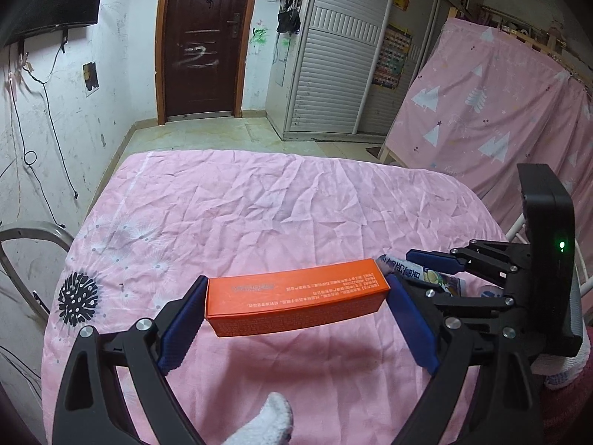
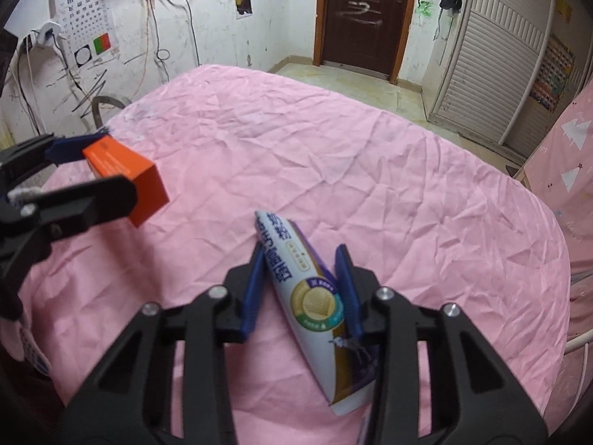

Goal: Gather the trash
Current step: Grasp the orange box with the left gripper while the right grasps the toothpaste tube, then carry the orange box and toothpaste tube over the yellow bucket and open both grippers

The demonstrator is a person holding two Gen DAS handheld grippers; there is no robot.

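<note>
Left wrist view first: the left gripper (image 1: pixel 296 298) is seen clamped on an orange box (image 1: pixel 296 296), which is held crosswise between the two blue pads, one short end pressed by each pad. The box is lifted clear of the pink sheet (image 1: pixel 281 204), with its shadow thrown on the cloth just under the jaws. Off past the right-hand jaw, the right gripper (image 1: pixel 400 263) is caught side-on, and a printed packet (image 1: pixel 441 278) is seen poking out between its blue fingers. A bit of white fuzzy glove (image 1: pixel 263 422) is visible down low between the jaw arms. A dark door (image 1: pixel 207 37) is seen far ahead of the jaws, and a pink curtain (image 1: pixel 493 111) off to the right.

Right wrist view: the right gripper (image 2: pixel 300 285) is closed on the packet (image 2: pixel 315 296), a white and purple pouch with a round green and gold label. It is pinched at its middle between the two pads, with its top end sticking out ahead of the fingertips and its bottom end reaching back toward the camera. No earlier picture is given, so only the grip itself can be stated. Over to the left of the jaws, the left gripper (image 2: pixel 111 163) is seen with the orange box (image 2: pixel 129 178) held between its fingers, above the pink sheet (image 2: pixel 333 141). An eye chart (image 2: pixel 85 7) is hung on the scuffed wall beyond.
</note>
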